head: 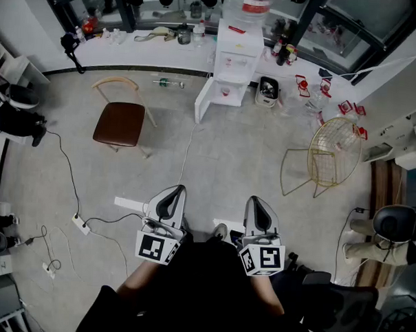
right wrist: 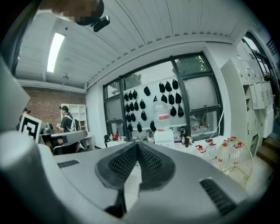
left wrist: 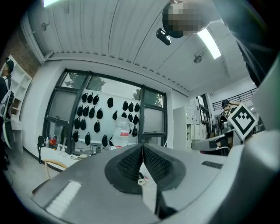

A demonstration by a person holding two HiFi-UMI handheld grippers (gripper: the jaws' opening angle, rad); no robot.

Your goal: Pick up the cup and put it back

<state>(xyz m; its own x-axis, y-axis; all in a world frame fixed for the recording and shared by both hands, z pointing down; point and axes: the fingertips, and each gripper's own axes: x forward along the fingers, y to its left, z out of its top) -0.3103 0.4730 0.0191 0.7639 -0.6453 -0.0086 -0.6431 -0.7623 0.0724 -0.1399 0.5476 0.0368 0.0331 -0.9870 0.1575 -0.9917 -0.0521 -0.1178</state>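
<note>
Left tool (head: 174,191) and right tool (head: 256,202) are both pinched together, empty, over the floor (head: 215,148); no cup shows within reach, so pickup and return remain undone

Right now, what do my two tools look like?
The left tool and right tool are matching pale grey shells with black ribbed pads. Each carries a white cube with black square markers. The person wears black clothing.
</note>
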